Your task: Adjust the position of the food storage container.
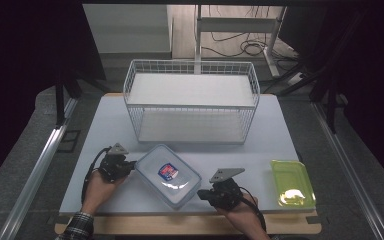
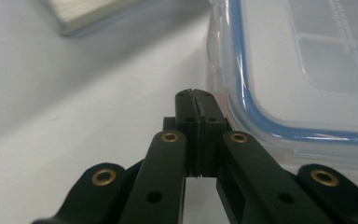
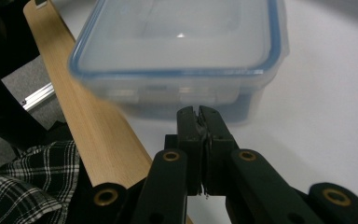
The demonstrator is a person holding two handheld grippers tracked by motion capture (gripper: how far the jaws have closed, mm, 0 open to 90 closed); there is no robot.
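A clear plastic food box (image 1: 168, 175) with a blue-sealed lid and a red-and-blue sticker lies slantwise on the white table near its front edge. My left gripper (image 1: 131, 164) is shut with nothing in it, its tips right by the box's left end; in the left gripper view the tips (image 2: 196, 97) sit beside the box's side clip (image 2: 279, 74). My right gripper (image 1: 201, 194) is also shut and empty, its tips just short of the box's near right end (image 3: 182, 60) in the right gripper view (image 3: 199, 113).
A white wire basket (image 1: 191, 101) with two levels stands behind the box at mid-table. A yellow-green tray (image 1: 292, 183) lies at the front right corner. The table's wooden front edge (image 3: 93, 126) runs close under my right hand.
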